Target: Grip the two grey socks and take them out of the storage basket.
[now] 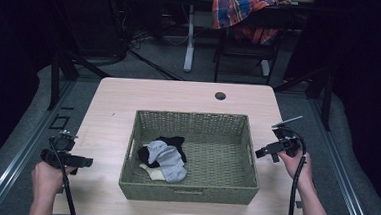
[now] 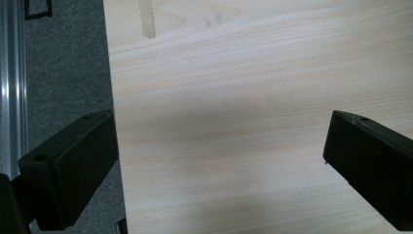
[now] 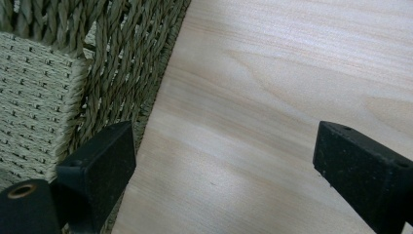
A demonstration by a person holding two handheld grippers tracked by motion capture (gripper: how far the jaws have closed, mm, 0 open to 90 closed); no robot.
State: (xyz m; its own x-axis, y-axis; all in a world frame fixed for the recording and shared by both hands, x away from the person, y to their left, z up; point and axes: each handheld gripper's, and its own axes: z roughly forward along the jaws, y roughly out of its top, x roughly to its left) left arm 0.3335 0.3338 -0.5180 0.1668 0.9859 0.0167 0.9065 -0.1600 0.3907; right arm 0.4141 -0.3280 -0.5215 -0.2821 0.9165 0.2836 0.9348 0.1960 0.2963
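Dark curtains and grey floor lie all around a pale wooden table (image 1: 119,90), and a person stands at its near side with a tool in each hand. Nearest, at the table's left edge, the left gripper (image 1: 77,161) has its jaws wide apart and holds nothing; its own view looks down on bare wood and the table edge. Across on the other side, the right gripper (image 1: 262,152) also has its jaws wide apart and holds nothing, and it hangs just beside the right wall of the woven basket (image 1: 188,192). Between the two hands sits that basket, and in its left half lies a little heap of socks: a grey sock (image 1: 170,161) on top, a black sock (image 1: 171,142) under it and a cream sock (image 1: 153,173) at the near side. The grey sock's long side runs from far-left to near-right. The left hand looks nearer to the heap. To get it, a gripper must go over the basket's wall and down. Behind the table, a chair holds a checked cloth (image 1: 237,12).
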